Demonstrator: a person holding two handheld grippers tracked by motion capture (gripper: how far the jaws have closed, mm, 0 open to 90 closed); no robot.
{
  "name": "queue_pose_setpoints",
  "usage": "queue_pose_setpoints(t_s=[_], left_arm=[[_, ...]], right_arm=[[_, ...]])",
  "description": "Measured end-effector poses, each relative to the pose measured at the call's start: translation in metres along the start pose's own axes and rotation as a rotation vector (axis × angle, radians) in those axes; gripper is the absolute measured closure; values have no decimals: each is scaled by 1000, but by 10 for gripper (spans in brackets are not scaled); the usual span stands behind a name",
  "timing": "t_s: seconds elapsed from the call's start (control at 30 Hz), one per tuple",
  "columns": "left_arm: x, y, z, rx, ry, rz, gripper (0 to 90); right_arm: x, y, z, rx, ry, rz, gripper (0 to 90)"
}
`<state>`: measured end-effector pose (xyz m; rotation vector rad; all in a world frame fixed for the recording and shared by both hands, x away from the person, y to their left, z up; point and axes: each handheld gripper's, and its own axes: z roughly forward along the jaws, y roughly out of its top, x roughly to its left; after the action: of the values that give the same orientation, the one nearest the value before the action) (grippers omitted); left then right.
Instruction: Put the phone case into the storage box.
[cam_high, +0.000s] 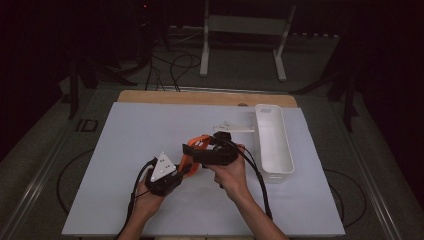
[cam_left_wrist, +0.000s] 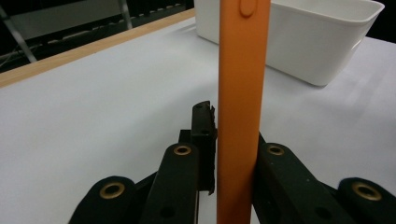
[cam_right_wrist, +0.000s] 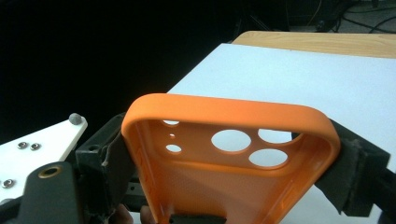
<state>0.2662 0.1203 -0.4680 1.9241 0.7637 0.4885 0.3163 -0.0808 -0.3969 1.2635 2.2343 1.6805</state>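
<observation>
An orange phone case (cam_high: 196, 141) is held above the white mat (cam_high: 130, 145) between both grippers. In the left gripper view the case (cam_left_wrist: 240, 93) stands edge-on, a side button near its top, and my left gripper (cam_left_wrist: 233, 144) is shut on its thin edge. From the right gripper view I look into the hollow case (cam_right_wrist: 224, 163) with its round camera holes. The padded jaws of my right gripper (cam_right_wrist: 231, 170) press on its two long sides. In the high view the left gripper (cam_high: 182, 169) comes from the lower left and the right gripper (cam_high: 194, 150) lies across from the right.
A long white bin (cam_high: 274, 145) stands at the mat's right side, close behind the case in the left gripper view (cam_left_wrist: 327, 42). A flat white piece (cam_high: 232, 128) lies just left of the bin's far end. The wooden table edge (cam_high: 205, 97) runs along the back.
</observation>
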Motion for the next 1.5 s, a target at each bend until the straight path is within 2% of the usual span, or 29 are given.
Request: queue_pose_setpoints(t_s=[0.13,0.27,0.37,0.43,0.5,0.57,0.8,1.17,1.5], left_arm=[[1,0,-1,1,-13,3,759],[1,1,0,8,-33,-11,600],[1,3,0,10,-30,-26,450],[0,4,0,12,-12,-34,334],[1,5,0,18,-17,-48,237],[2,5,-1,14,-27,-60,179],[6,7,-4,13,-39,-59,133],[11,7,-6,35,-26,-69,55],[15,9,-10,32,-4,-68,42]], right_arm=[[1,0,1,1,-3,1,160],[0,0,1,0,-6,-1,160],[1,-1,1,-4,-10,-5,160],[1,-1,1,-2,-11,-3,160],[1,-1,1,-2,-15,-5,160],[0,-1,1,-3,-17,-5,160],[0,-1,1,1,-25,-9,160],[-1,0,3,2,-44,-10,160],[-4,1,4,6,-75,-28,160]])
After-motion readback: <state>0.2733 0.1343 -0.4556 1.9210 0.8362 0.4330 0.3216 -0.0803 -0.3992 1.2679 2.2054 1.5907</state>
